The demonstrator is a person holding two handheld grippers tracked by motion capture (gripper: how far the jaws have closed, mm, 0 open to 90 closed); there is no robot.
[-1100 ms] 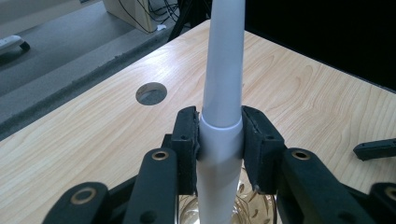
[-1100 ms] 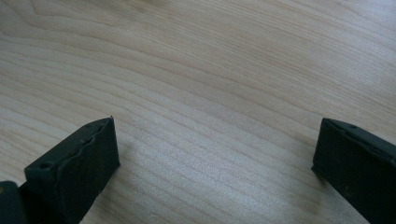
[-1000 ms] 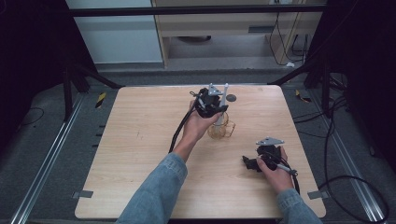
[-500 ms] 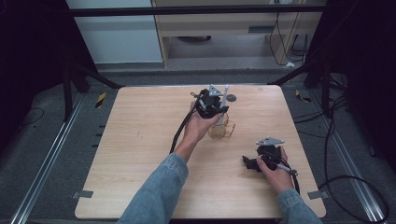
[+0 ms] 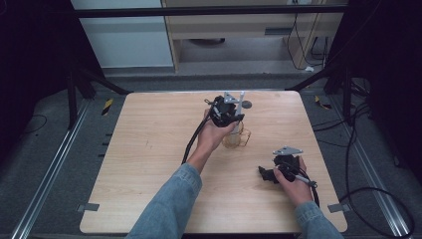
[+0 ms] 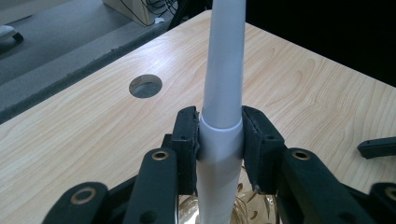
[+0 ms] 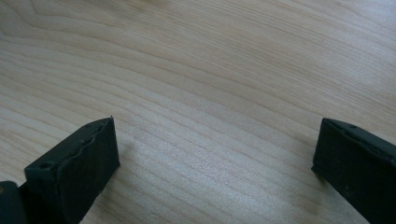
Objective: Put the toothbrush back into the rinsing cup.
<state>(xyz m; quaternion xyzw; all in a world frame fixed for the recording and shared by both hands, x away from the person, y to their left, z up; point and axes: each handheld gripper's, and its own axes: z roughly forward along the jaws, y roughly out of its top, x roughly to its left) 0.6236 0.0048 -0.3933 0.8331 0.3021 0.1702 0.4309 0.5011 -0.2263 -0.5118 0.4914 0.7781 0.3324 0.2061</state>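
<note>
A: Nothing much moved since a second ago. High view: left gripper [image 5: 230,115] over the clear amber glass holder [image 5: 236,137] near the light wooden table's [image 5: 149,149] far edge; right gripper [image 5: 276,172] rests near right.

B: Left gripper view: jaws clamp the white tapered candle [image 6: 223,93] at its collar, holder directly below.

A: Right gripper view: jaws spread wide over bare wood.

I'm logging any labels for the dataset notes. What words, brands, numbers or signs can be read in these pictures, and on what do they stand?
None can be read.
The white candle held in the left tool: plain, no print.
The glass holder under it: no label visible.
The table: bare wood grain.
The right tool: open, unmarked black pads.
</note>
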